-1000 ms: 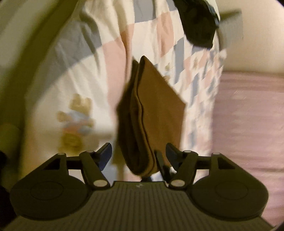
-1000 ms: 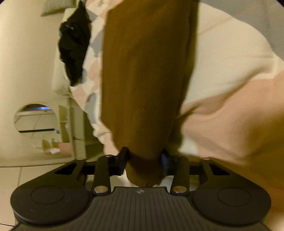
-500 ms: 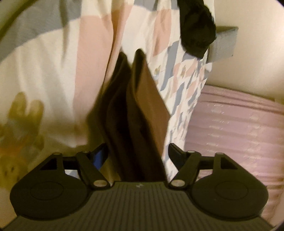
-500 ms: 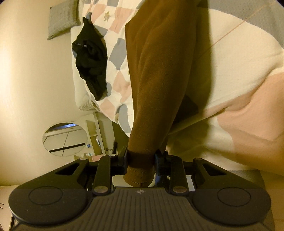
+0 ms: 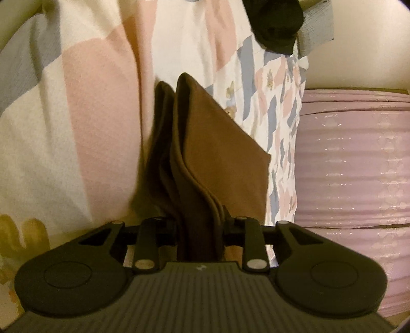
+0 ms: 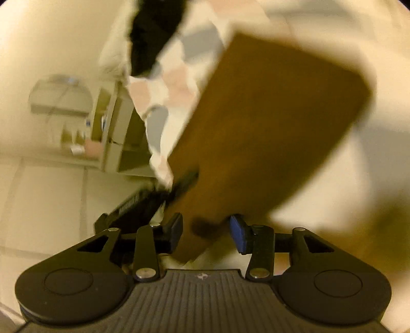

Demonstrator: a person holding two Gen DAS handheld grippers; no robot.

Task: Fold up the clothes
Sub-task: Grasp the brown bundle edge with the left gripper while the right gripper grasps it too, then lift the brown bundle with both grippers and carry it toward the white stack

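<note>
Item: brown garment (image 5: 215, 153), folded into several layers, held up over the patchwork bedspread (image 5: 84, 107). Handling, as judged: soft, light, limp; layers will slide apart unless pinched together at the folded edge. Left claw (image 5: 200, 225): has just been closing, now clenched on the stacked layers at the near end. Right claw (image 6: 206, 229): has just been opening, released; the cloth's corner sits between its pads, not pressed. Also present: black garment (image 5: 274, 23) further up the bed; view blurred
</note>
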